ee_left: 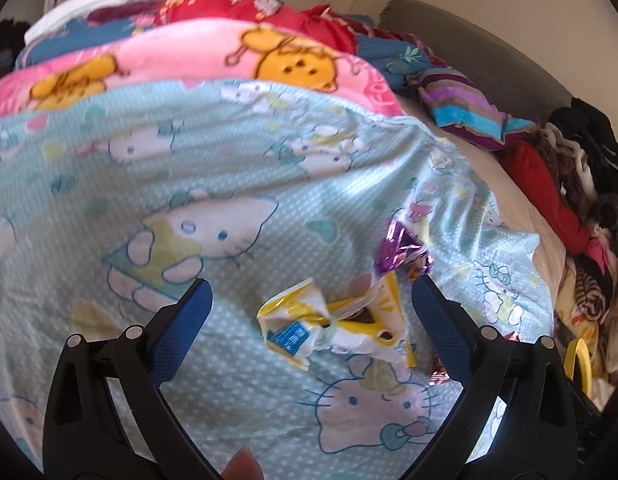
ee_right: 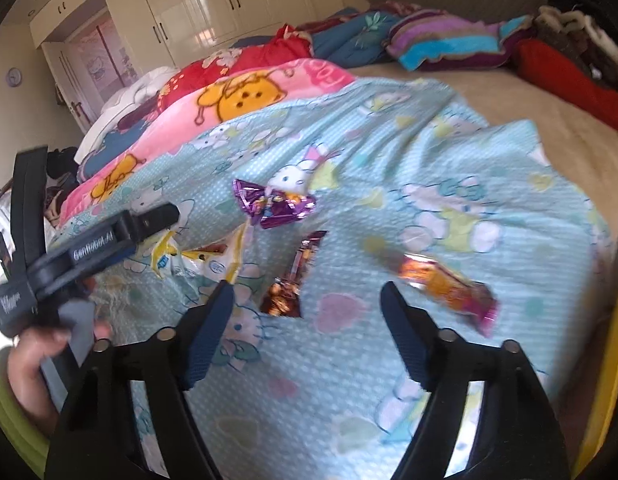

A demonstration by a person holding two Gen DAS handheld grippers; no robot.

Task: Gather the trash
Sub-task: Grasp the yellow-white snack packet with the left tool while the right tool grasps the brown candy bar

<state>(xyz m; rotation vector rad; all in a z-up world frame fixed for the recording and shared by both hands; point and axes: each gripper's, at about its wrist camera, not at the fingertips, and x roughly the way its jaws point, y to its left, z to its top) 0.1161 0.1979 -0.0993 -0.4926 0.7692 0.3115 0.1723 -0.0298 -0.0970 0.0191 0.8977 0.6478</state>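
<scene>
A: Covering most of both views is the light blue cat-print sheet (ee_left: 237, 184), spread over a bed. Behind it a pink blanket (ee_left: 213, 60) with yellow cartoon figures, then a red blanket (ee_right: 237, 60). White wardrobe (ee_right: 213, 4) along the far wall in the right view.

B: Other side of the bed?

A: Striped purple-and-teal pillow (ee_right: 449, 44) near the headboard, a red garment (ee_right: 565, 80) beside it, dark clothes piled at the edge.

B: Grippers?

A: Left gripper (ee_left: 311, 300) has its jaws wide apart, nothing pinched; the crumpled yellow-and-white wrapper (ee_left: 329, 324) lies on the sheet between them, pads not touching it. Right gripper (ee_right: 307, 300) jaws also apart, nothing clamped. The left tool is visible from the right view too, held in a hand (ee_right: 33, 356).

B: Trash positions, quick.

A: All on the blue sheet. Yellow-and-white wrapper sits furthest left in the right view, partly behind the left tool. Purple foil wrapper (ee_right: 275, 204) is just beyond it, further up the sheet. A dark red-brown wrapper (ee_right: 293, 276) lies between the right gripper's fingertips but further out, not touched. An orange wrapper (ee_right: 449, 288) with a pink end lies just past the right-hand fingertip, apart from it.

B: Blur?

A: Some, so wrapper print is unreadable.
</scene>
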